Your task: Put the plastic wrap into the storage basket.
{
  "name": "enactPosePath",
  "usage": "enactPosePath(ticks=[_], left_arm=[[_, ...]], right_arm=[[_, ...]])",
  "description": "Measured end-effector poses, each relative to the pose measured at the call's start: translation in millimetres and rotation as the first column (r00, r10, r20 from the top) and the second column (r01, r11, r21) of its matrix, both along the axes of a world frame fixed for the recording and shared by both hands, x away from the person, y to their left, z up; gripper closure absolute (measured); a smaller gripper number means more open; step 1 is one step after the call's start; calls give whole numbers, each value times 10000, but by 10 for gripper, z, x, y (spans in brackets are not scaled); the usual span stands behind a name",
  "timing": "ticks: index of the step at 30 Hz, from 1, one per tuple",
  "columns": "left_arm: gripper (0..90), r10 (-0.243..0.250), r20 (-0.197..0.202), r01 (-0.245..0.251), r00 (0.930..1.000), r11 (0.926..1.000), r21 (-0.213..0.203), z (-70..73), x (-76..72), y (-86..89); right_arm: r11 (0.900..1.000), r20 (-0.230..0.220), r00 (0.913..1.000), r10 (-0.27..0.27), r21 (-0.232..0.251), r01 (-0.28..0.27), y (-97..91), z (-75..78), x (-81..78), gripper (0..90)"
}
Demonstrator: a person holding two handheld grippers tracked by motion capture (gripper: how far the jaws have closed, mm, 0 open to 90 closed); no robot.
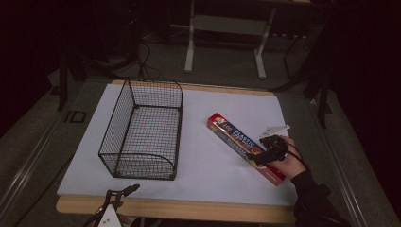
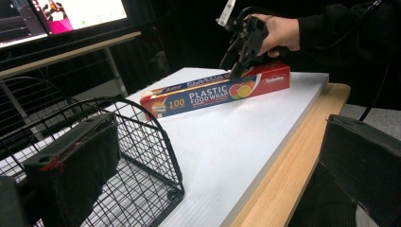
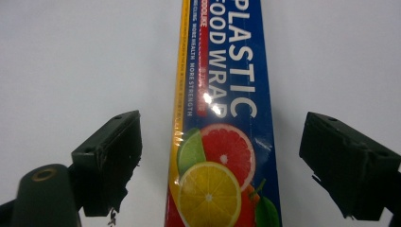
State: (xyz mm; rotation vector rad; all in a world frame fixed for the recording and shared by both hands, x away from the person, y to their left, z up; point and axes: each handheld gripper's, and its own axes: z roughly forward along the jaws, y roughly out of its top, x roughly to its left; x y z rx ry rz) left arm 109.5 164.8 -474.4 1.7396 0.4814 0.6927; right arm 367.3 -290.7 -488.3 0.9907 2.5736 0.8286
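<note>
A long red and blue box of plastic food wrap (image 1: 235, 138) lies at an angle on the white board, right of centre. My right gripper (image 1: 263, 152) is held low over the box's near end, open, with one jaw on each side of the box (image 3: 222, 90). In the right gripper view, neither of its fingers (image 3: 109, 158) touches the box. An empty black wire basket (image 1: 118, 124) stands on the left of the board. My left gripper (image 1: 124, 191) hovers open at the front table edge, just in front of the basket (image 2: 142, 125), holding nothing.
The white board (image 1: 208, 165) covers a wooden table whose front edge (image 1: 189, 208) shows. Bare board lies between basket and box. Behind the table are a desk frame (image 1: 224, 28) and cables on the floor. A lit monitor (image 2: 71, 14) shows in the left gripper view.
</note>
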Motion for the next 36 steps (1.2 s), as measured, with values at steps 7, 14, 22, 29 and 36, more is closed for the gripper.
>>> enactPosePath(ticks=[7, 14, 22, 29, 36], left_arm=[[1, 12, 32, -12, 10000, 10000, 28, -1, -5, -8], [1, 3, 33, -3, 10000, 10000, 6, 1, -4, -3], [1, 30, 38, -30, 10000, 10000, 36, 0, -4, -1], [1, 33, 38, -33, 10000, 10000, 16, 1, -6, 1], [1, 30, 70, -30, 10000, 10000, 73, -1, -9, -3]], right_arm=[[9993, -653, 9979, -42, -363, 19, 43, -51, 115, 138], [9945, -1480, 9887, -230, -1049, 74, 122, -133, 245, 144], [9866, -1728, 9844, -336, -1629, 51, 220, -144, 329, 204], [9772, -2507, 9670, -450, -2121, -95, 300, -157, 411, 264], [9656, -3088, 9477, -806, -2601, -26, 373, -148, 453, 325]])
